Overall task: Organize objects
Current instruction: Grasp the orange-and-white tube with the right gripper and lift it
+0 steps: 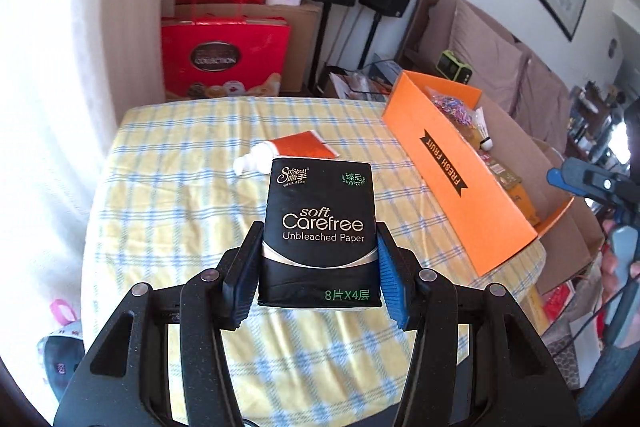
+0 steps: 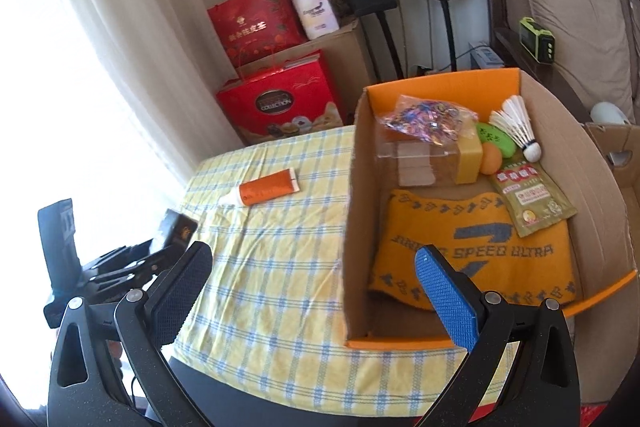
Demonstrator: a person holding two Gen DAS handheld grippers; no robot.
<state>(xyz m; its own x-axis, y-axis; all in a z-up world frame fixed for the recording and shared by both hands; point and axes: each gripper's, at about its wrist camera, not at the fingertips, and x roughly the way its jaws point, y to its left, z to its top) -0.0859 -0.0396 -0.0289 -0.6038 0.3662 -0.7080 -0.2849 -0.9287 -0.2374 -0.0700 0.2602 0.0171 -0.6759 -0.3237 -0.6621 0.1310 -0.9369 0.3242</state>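
Left gripper [image 1: 318,267] clamps black plastic-wrapped tissue pack [image 1: 320,227] above checked tablecloth [image 1: 168,211]; right gripper [image 2: 316,291] wide open, empty, beside orange cardboard box [image 2: 354,227].

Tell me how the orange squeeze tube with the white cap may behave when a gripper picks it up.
The orange squeeze tube with the white cap lies flat on the checked tablecloth. Its flat crimped end suggests it would hardly roll. The body looks soft, so it would probably dent under the pads. It seems light for its size.

Glossy plastic tissue pack [image 1: 320,227]; matt cardboard box [image 2: 560,131].
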